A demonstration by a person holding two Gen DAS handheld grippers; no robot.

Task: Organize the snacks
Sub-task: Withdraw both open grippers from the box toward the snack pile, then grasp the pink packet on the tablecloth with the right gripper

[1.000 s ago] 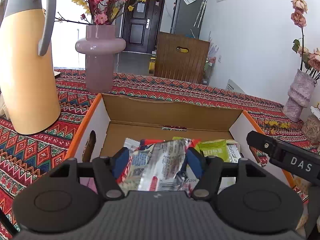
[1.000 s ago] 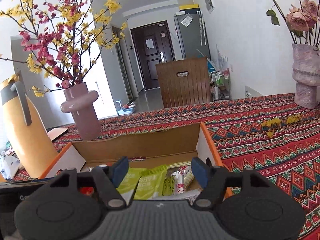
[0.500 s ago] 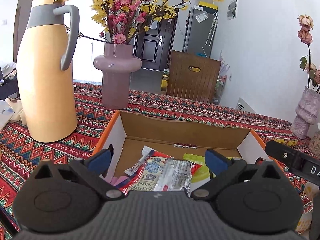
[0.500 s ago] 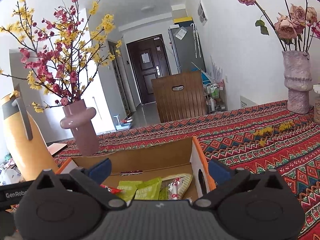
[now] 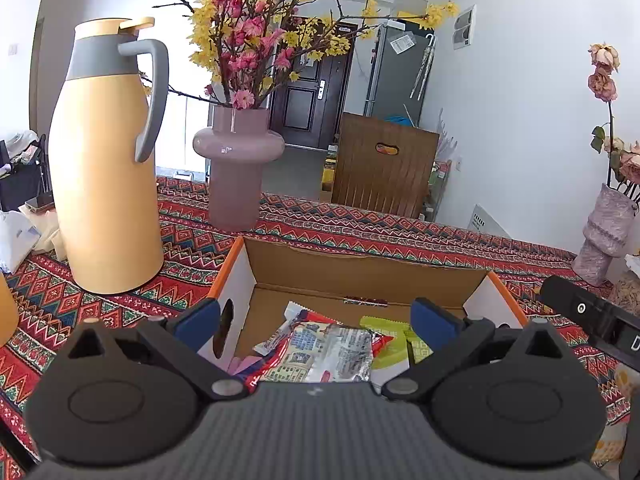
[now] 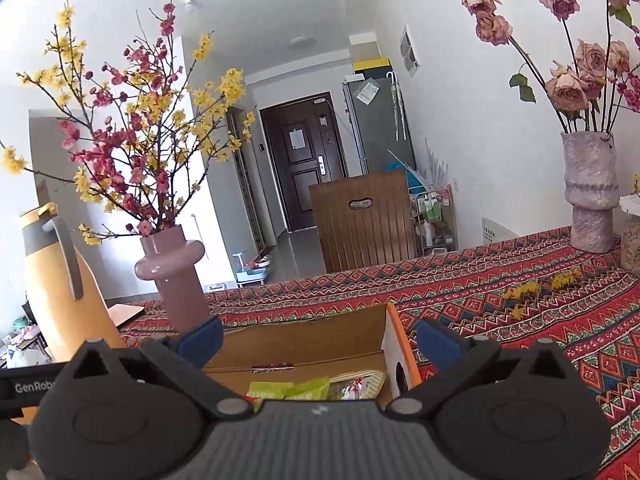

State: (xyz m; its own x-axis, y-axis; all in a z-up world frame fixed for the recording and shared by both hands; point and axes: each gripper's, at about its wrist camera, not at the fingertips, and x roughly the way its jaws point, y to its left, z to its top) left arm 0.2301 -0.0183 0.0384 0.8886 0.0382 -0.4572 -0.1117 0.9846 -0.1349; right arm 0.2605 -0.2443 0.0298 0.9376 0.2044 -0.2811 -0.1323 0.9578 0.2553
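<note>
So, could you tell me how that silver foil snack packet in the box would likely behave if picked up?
The silver foil packet looks crinkled and thin, so it is probably floppy and light. Its shiny film may be slippery. It lies loosely over other packets in the cardboard box, so it could drag neighbours along.

Open box [image 5: 256, 276] top; jug [image 5: 106, 168], vase [image 5: 238, 168] crowd behind.

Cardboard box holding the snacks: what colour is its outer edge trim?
Orange, along the cardboard box side rims, over white end walls; clearest in the left wrist view.
</note>
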